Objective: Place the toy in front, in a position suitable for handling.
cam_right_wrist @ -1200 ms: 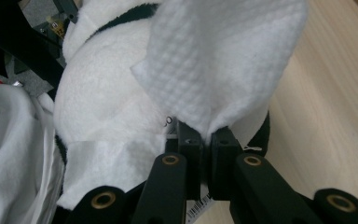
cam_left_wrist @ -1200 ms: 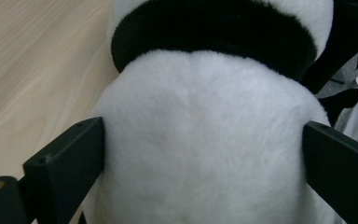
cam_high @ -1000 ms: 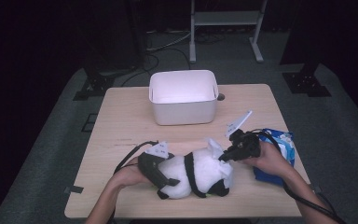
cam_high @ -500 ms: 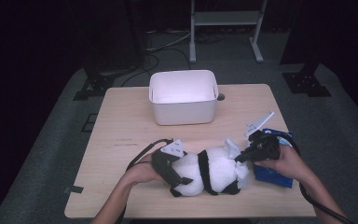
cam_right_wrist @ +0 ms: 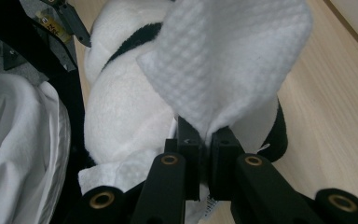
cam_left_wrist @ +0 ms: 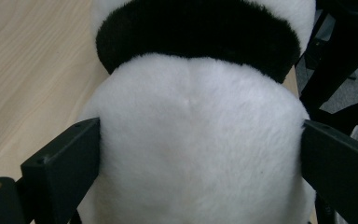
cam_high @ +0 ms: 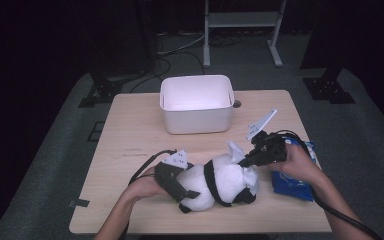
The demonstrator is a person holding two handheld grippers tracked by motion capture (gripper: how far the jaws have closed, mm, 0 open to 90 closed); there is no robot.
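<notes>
Plush panda [cam_high: 220, 180] lies near table's [cam_high: 130, 130] front edge, well short of the white bin [cam_high: 196, 104]. Left gripper [cam_left_wrist: 191, 154]: 2 jaws clamped on its white body. Right gripper [cam_right_wrist: 204, 154]: jaws pinched together on a white wipe [cam_right_wrist: 228, 65] draped over the panda. Blue packet [cam_high: 292, 177] beside right hand.

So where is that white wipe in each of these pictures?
High view: the white wipe sticks up beside the right gripper.
Left gripper view: I can't make it out.
Right gripper view: top centre, pinched in the jaws.
Shared landmark: the panda plush.
</notes>
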